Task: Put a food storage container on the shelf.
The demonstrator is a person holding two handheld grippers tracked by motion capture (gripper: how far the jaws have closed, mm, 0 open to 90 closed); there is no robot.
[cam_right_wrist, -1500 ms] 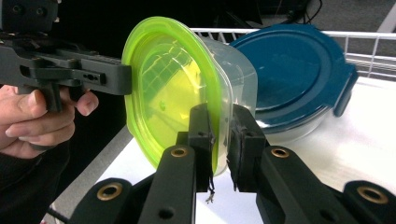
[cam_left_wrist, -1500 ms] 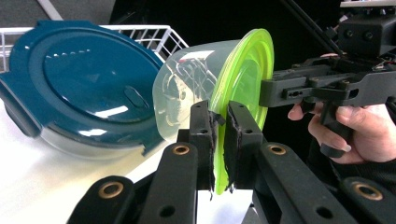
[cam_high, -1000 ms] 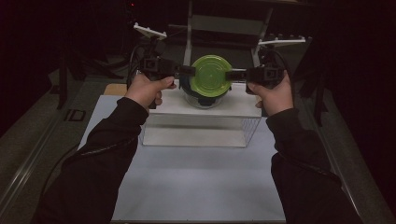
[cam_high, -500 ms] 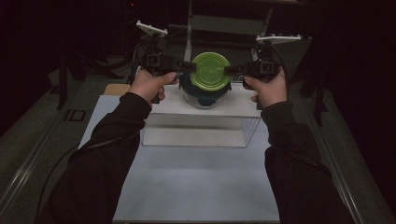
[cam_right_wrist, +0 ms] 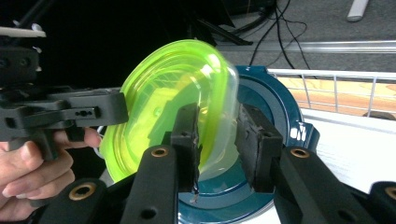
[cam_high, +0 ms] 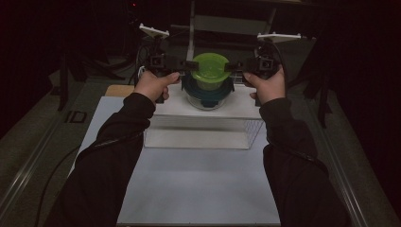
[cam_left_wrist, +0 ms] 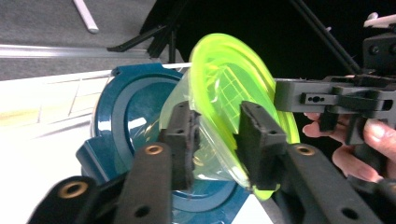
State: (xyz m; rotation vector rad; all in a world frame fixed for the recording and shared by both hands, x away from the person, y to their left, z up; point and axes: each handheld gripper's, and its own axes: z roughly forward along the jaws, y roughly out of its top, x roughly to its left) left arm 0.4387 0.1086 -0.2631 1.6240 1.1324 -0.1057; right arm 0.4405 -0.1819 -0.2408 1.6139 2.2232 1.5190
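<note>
My green lid [cam_left_wrist: 233, 88] looks like glossy translucent plastic over a clear plastic tub [cam_right_wrist: 219, 140]. The blue lid [cam_left_wrist: 126, 121] beneath is smooth, shiny plastic. My gripper pads [cam_left_wrist: 182, 135] are matt black and rough-edged. The rack [cam_right_wrist: 336, 88] is thin metal wire.

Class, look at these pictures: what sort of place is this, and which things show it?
Probably a recording lab or workshop bench, not a kitchen: a white table in a dark room, cables on the floor, and stand legs behind the green-lidded container.
</note>
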